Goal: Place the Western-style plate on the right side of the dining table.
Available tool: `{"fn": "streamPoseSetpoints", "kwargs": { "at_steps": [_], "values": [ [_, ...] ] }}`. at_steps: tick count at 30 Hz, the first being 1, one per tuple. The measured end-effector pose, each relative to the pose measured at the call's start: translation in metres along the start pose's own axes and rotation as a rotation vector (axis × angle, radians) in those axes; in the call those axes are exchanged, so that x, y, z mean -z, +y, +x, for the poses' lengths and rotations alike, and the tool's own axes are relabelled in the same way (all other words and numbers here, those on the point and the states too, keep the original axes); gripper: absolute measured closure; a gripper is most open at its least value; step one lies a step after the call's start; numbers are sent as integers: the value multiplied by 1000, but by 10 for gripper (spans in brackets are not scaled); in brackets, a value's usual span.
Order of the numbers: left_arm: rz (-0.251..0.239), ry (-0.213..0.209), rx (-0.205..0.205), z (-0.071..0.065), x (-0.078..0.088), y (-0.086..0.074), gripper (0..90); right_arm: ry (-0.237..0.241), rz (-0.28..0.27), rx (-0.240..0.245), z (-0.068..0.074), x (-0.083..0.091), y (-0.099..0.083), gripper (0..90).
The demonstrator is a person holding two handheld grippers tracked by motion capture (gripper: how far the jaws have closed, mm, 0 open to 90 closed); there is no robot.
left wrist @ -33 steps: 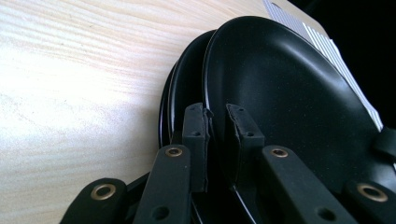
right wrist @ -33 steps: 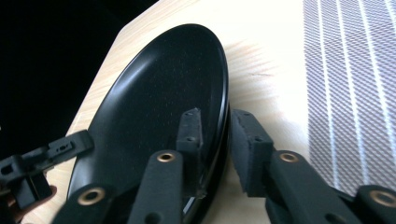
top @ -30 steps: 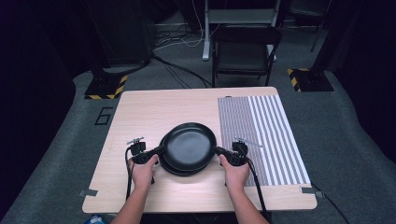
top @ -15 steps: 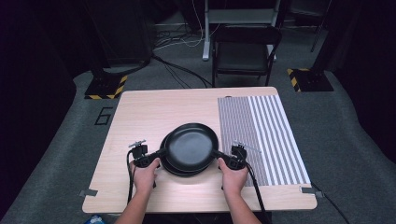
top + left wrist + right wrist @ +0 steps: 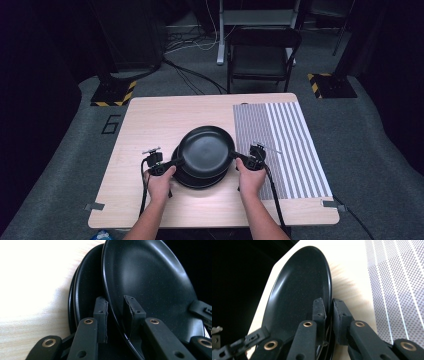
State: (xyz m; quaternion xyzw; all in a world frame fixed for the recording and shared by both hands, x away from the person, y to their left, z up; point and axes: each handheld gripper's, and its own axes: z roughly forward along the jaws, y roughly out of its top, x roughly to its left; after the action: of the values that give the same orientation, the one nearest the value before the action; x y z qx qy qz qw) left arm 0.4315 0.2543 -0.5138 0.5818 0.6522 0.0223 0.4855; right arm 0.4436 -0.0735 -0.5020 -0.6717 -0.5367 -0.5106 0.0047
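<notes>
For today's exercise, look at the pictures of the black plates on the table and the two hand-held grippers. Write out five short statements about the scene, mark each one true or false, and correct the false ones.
1. The top plate is gripped at opposite edges by the left gripper and the right gripper. True.
2. The top plate sits squarely centred on the stack beneath it. False: it is offset toward the far side, leaving the near part of the stack uncovered.
3. A striped mat covers the right part of the table. True.
4. The plates are white. False: they are black.
5. The plates rest on the striped mat. False: they are over bare wood beside it.
</notes>
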Motion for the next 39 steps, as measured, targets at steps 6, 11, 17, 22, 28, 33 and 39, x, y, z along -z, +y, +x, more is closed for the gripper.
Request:
{"fn": "streamPoseSetpoints", "kwargs": {
  "at_steps": [6,11,17,22,28,33,39],
  "values": [
    [-19,2,7,0,0,-2,736,-19,-29,26,2,-5,1,823],
    [-27,-6,24,1,0,-2,742,-22,-50,29,4,-5,-3,775],
    [-26,-6,27,2,0,-2,747,-26,-55,36,6,-1,-15,756],
    [-28,-8,30,2,0,-2,748,-31,-64,60,6,1,-24,765],
    [-38,-10,39,1,-1,-4,750,-15,-54,14,4,1,-22,777],
    [-42,-22,50,2,0,-5,756,-23,-40,-11,5,2,-21,785],
    [-48,-54,65,6,0,-6,770,-20,-40,-15,4,2,-21,793]
  ]
}}
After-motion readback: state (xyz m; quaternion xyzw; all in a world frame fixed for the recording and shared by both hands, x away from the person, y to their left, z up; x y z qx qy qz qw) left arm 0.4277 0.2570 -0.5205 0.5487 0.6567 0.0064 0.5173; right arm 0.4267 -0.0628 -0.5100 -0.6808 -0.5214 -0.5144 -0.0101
